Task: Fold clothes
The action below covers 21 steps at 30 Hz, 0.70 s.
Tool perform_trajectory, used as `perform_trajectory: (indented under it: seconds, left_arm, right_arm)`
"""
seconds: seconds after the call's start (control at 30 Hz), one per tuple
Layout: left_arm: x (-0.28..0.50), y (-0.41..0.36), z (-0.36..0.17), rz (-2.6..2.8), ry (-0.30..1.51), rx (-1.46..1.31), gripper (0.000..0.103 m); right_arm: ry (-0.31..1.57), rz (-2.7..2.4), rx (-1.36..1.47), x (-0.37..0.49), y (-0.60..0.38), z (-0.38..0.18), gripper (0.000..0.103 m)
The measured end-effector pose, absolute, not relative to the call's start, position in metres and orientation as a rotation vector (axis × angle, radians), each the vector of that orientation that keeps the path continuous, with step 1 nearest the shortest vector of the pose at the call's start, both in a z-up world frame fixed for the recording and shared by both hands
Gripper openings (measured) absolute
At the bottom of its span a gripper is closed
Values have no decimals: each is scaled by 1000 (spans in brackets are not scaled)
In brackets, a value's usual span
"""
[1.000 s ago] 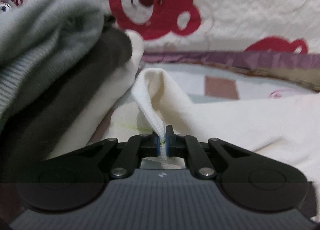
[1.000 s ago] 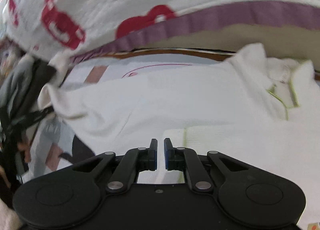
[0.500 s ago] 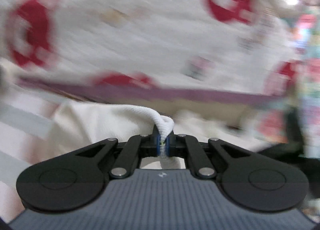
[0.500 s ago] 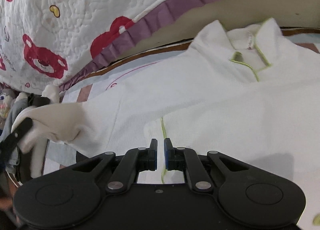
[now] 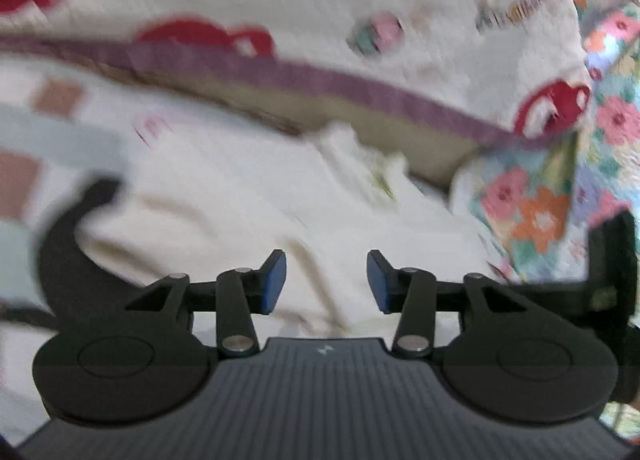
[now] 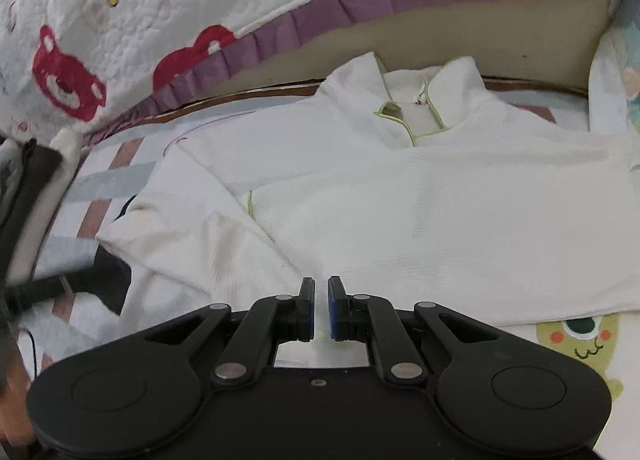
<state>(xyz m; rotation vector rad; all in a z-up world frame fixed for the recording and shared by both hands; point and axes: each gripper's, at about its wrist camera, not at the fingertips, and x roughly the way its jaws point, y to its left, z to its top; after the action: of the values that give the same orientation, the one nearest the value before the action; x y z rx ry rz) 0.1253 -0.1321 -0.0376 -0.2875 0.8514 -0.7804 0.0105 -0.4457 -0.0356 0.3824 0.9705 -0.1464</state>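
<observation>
Your left hand-held gripper (image 5: 326,284) has just been opening: its blue pads (image 5: 273,280) now stand moderately apart with nothing between them, only cloth lying beyond the gap. The left wrist view is blurred, so fine detail there cannot be confirmed.

Your right hand-held gripper (image 6: 321,310) holds nothing. Its jaws stand narrow, a thin slit showing between the pads, and the cloth beyond them is not pinched.

The task item, a white zip-collar pullover (image 6: 400,196) with lime-green piping, lies flat on a patterned play mat (image 6: 100,180) striped in pale blue and pink. In the right wrist view its collar (image 6: 412,100) sits at 12 o'clock, open at the zip. One sleeve (image 6: 192,228) is laid across the body from 9 o'clock toward 6 o'clock, ending just ahead of the right jaws. The hem edge runs toward 4 o'clock, beside a green cartoon figure (image 6: 576,340) printed on the mat.

A quilted bedspread (image 6: 140,12) with red bears and a purple ruffle hangs behind the collar at 11 o'clock. Dark and grey clothing (image 6: 28,180) is piled at 9 o'clock. A floral cloth (image 5: 560,188) shows at 3 o'clock in the left wrist view.
</observation>
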Motion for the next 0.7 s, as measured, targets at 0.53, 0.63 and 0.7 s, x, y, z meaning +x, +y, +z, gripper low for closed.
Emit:
perform_trajectory:
  seconds: [0.53,0.63,0.7]
  left_arm:
    - [171,-74,-93,-519,891,-192,49]
    - [171,-63,-93,-514,865,-211,49]
    - [173,-62,-93,-514,852,-210,49]
  right_arm:
    - [997,-29,182,22,-387,-44,36]
    - [992,-15,110,27,-376,-50,37]
    - [986,4,95,32,-372,-52,42]
